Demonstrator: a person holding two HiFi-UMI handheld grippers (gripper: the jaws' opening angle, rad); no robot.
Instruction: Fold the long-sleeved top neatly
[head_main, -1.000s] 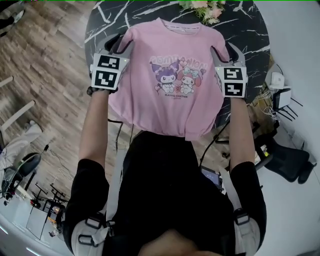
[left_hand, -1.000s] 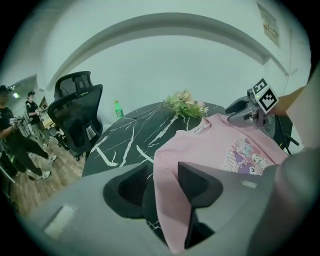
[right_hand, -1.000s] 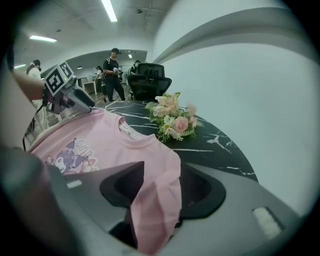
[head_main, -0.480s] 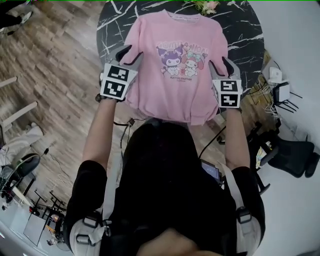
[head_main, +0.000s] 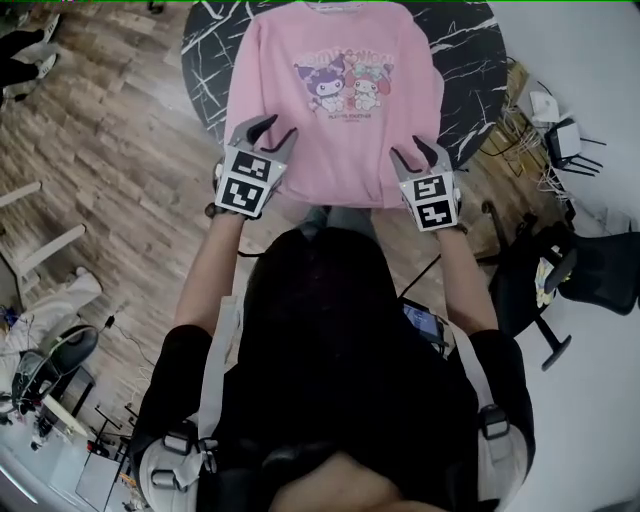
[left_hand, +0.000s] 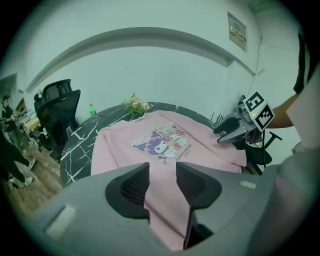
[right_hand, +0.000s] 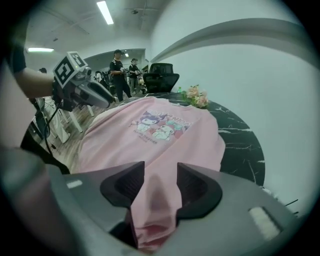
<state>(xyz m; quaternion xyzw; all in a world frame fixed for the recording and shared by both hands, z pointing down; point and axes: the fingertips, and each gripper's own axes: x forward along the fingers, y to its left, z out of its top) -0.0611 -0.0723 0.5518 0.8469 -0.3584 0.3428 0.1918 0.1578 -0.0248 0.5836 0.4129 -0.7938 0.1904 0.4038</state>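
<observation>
A pink long-sleeved top with a cartoon print lies flat, front up, on the round black marble table, its hem at the near edge. My left gripper is at the hem's left corner. In the left gripper view a strip of pink fabric, seemingly a sleeve, runs between its pads. My right gripper is at the hem's right corner. In the right gripper view a bunched pink end sits pinched between its pads. Each gripper shows in the other's view: the right gripper and the left gripper.
A small bunch of flowers and a green bottle stand at the table's far side. Black office chairs and cables are on the floor to the right. People stand in the background.
Both grippers have drawn back toward me along the top's sides, from shoulder level to the hem, with pink fabric in them. The top now lies wholly on the table.
</observation>
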